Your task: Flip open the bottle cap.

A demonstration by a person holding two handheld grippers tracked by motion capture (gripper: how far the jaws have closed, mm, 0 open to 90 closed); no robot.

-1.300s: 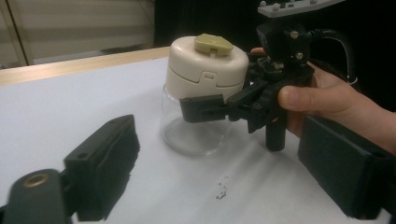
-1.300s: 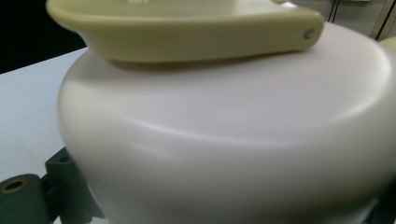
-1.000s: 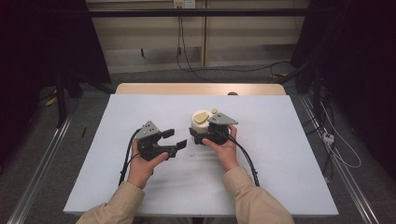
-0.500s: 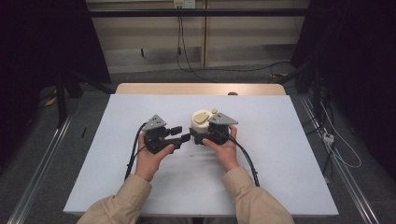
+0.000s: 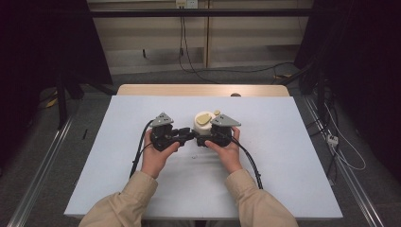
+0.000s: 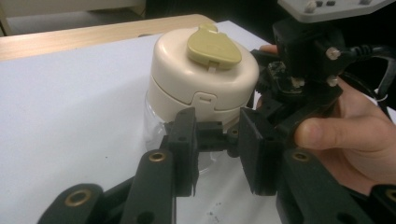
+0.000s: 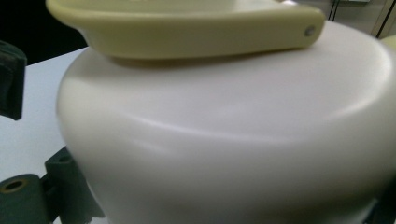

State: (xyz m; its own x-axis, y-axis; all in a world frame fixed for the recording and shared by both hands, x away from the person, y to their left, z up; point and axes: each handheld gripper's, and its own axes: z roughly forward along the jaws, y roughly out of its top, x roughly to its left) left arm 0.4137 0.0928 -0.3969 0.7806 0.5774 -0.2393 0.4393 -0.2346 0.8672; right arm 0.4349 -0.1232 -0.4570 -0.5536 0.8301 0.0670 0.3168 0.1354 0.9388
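Nearest, at the bottom of the high view, two tan sleeves point(image 5: 124, 201) rise from the lower edge, each hand carrying a gripper to the middle of the white table point(image 5: 283, 179). The left gripper point(image 5: 182, 137) sits just left of centre, its tips pointed right toward the right gripper point(image 5: 204, 140), which lies just right of centre. The two meet almost tip to tip at the foot of the jar point(image 5: 204, 124).

In the left gripper view, the left gripper's two black jaws come up from the bottom edge, a moderate gap between them. They have just been closing, and between their tips lies a black part of the other gripper, right in front of the jar's clear lower body; whether the pads press on it cannot be told. The person's right hand point(image 6: 348, 135) fills the right edge of that frame.

In the right gripper view, the jar's cream lid point(image 7: 233, 135) bulges across the frame, a jaw at the left edge and another at the lower right corner, so the jar sits between them. A firm grip cannot be confirmed.

Farther up, the olive flip cap point(image 5: 204, 117) tops the lid, and beyond it runs the table's wooden edge point(image 5: 156, 89).
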